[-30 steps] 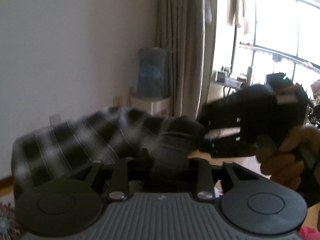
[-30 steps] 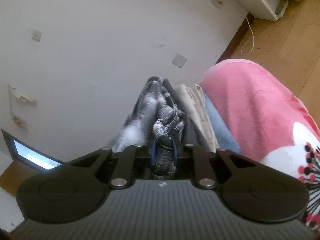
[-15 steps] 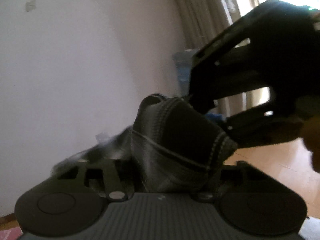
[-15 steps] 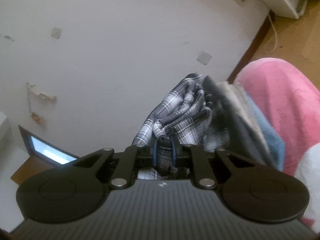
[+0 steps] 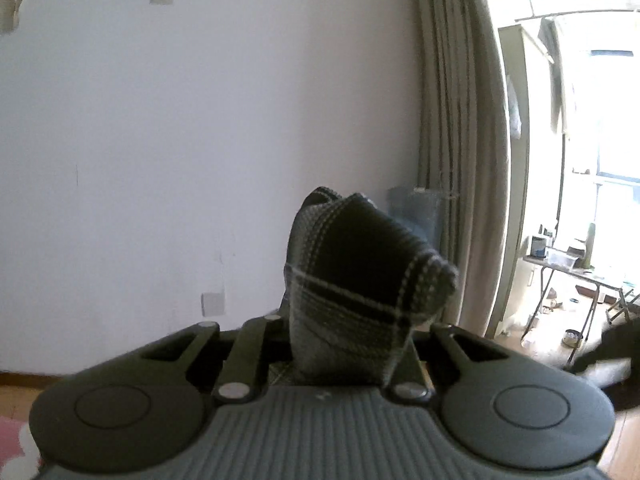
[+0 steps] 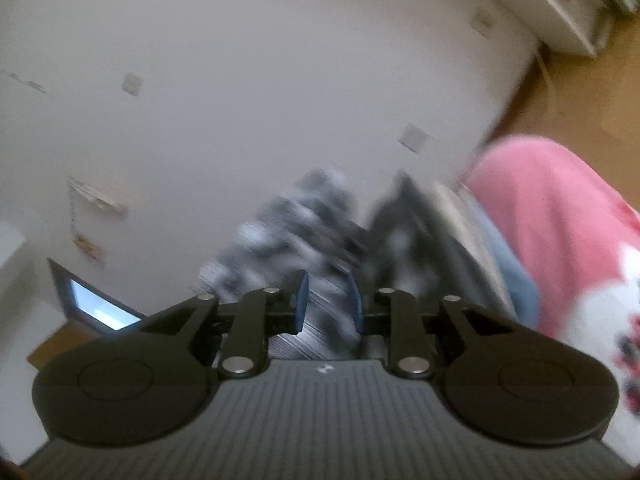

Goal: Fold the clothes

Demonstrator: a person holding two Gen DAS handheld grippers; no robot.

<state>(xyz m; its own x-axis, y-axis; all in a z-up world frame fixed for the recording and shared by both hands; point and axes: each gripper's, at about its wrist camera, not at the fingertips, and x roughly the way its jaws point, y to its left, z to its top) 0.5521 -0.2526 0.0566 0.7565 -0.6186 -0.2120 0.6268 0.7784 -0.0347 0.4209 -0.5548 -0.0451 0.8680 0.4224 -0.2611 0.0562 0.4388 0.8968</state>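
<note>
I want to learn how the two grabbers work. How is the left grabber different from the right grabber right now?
The left grabber is closing, and a thick bunch of dark checked cloth hides its fingers. The right grabber is opening, its blue pads show, and the checked cloth between them looks blurry. The left one faces a curtain; the right one sits beside a pink blanket. Both have checked cloth between their fingers.

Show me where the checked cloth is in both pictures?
Left wrist: the checked cloth bulges up at centre, between the closing left claw.
Right wrist: blurred, at centre, running between the opening right claw.
Shared landmark: the white wall.
</note>
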